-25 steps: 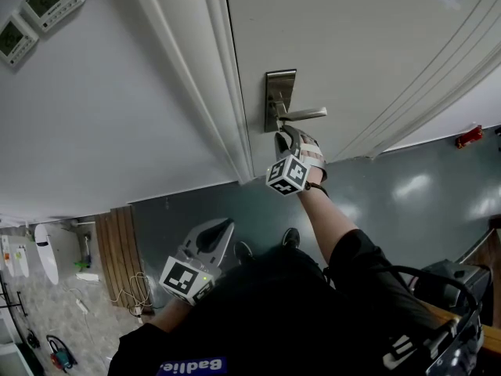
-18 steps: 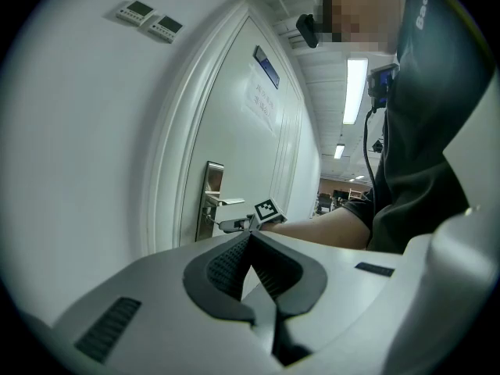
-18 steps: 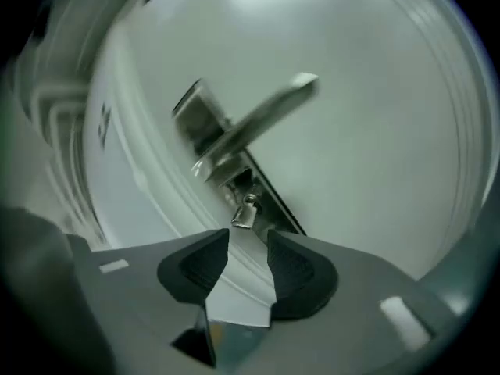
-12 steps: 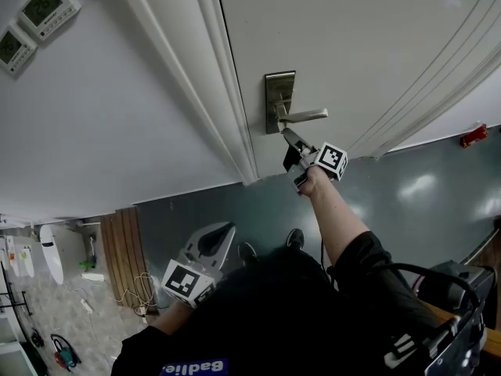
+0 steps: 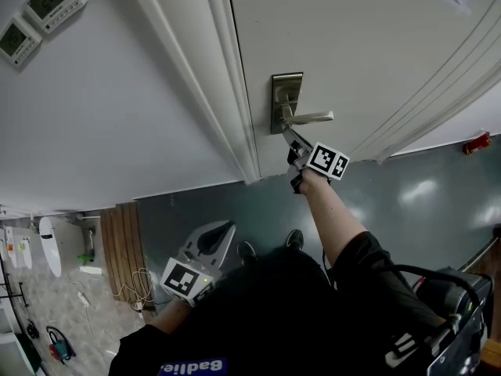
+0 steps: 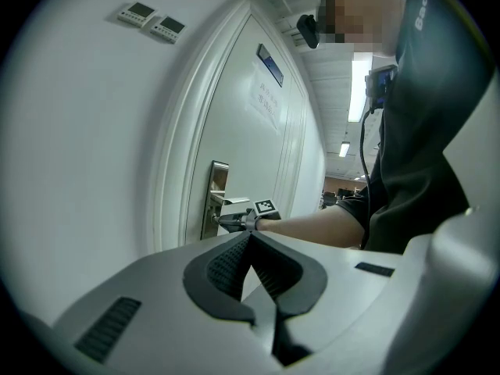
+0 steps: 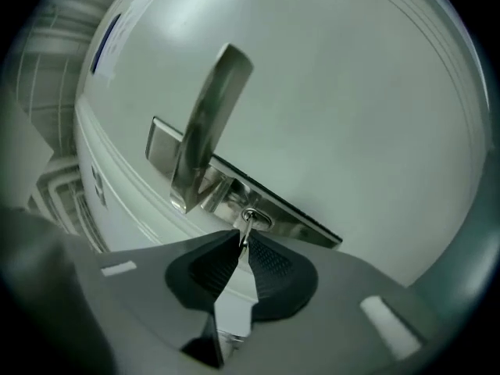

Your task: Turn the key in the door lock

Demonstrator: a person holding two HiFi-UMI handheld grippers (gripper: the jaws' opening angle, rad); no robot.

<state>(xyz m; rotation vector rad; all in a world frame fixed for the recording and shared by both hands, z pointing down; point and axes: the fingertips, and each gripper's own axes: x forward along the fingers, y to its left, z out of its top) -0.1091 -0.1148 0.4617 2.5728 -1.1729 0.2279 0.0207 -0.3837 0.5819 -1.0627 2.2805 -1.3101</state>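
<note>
The white door (image 5: pixel 368 37) carries a metal lock plate (image 5: pixel 286 92) near its edge, and I take this plate as my mark. A straight handle (image 5: pixel 311 117) comes out of the plate and points away from the door frame. The key (image 7: pixel 245 229) sits in the keyhole (image 7: pixel 255 218) just under the base of the handle, at the lower part of the plate.

The right gripper (image 5: pixel 288 134) reaches up to the plate from below, and its tip is at the keyhole. Its fingers (image 7: pixel 275 266) have just been closing and they now pinch the flat head of the key between them. The key stands out straight from the plate. The marker cube (image 5: pixel 329 160) of this gripper is just below the handle.

The left gripper (image 5: pixel 205 249) hangs far below the plate, close to the person's body, and touches nothing. Its fingers (image 6: pixel 223 264) are pressed together and nothing is between them. It points in the direction of the door.

Two small control panels (image 5: pixel 35 14) are fixed on the wall, well apart from the plate, on the other side of the door frame.
</note>
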